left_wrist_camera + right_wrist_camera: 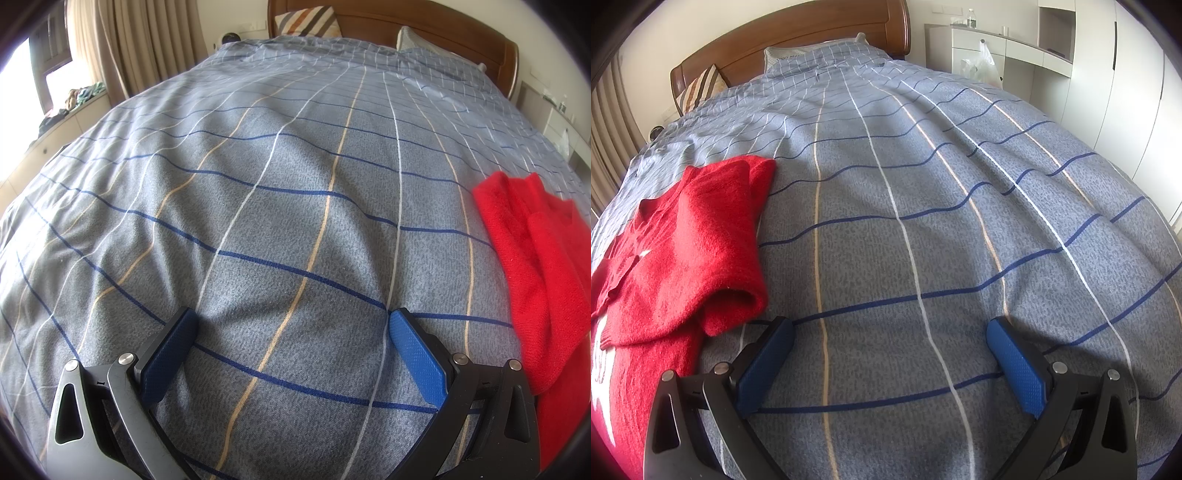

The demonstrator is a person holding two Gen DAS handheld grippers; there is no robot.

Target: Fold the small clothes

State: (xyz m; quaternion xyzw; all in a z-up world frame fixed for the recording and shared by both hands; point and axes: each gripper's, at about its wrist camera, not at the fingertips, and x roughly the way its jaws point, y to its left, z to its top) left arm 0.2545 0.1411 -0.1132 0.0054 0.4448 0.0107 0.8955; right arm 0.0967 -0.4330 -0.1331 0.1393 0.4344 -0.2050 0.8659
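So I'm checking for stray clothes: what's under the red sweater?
The red sweater lies on the checked bedcover, which shows all around it. Anything directly beneath is covered; no other garment pokes out.

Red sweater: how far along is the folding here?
Partly done: the red sweater lies on the bedspread with one sleeve folded across its body. Nothing in hand: left tongs and right tongs are open and empty. Remaining folds are left.

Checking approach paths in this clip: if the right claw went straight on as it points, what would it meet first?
Most likely the bare checked duvet. The right claw, open, points past the red sweater, which lies to its left; depth is hard to judge.
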